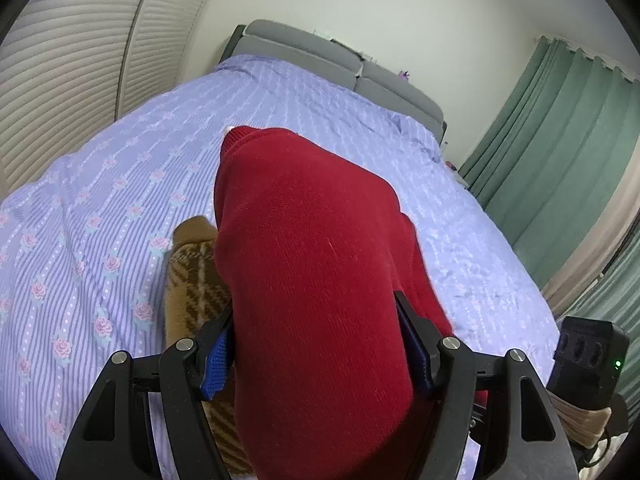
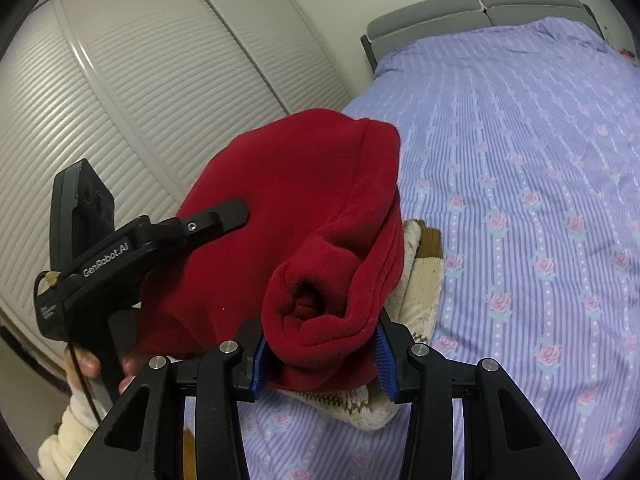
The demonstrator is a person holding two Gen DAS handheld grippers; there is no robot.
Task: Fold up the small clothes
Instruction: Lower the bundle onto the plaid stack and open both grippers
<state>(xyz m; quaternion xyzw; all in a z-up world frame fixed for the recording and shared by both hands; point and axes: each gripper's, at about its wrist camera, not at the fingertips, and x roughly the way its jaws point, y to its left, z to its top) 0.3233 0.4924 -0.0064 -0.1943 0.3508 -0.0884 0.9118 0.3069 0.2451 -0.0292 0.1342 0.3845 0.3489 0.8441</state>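
A folded red garment (image 1: 320, 264) is held up over the bed (image 1: 120, 184) by both grippers. The left gripper (image 1: 320, 354) is clamped across a broad, thick part of the bundle, its blue fingers (image 1: 218, 354) pressed into the knit on either side. The right gripper (image 2: 320, 360) is closed more narrowly on a rolled end of the same garment (image 2: 320, 216), the fabric bulging between its fingers (image 2: 385, 354). In the right wrist view the left gripper (image 2: 224, 216) is seen from the side, with a hand (image 2: 86, 366) on its handle.

Beneath the red garment lies a folded patterned sweater (image 1: 196, 280), tan and cream, on the lilac floral bedcover. The red bundle seems to be meant for the top of that pile, and the step looks close to a set-down.

Several things could go wrong. The fold could fall open if one grip is let go before the other, since the weight is shared between two points. The rolled end could unroll once released, as it is held only by pressure. The bundle could be laid off-centre and slide from the sweater onto the bed. The lower pile (image 2: 420, 280) could also be dragged or rumpled if the fingers are pulled out sideways under load.
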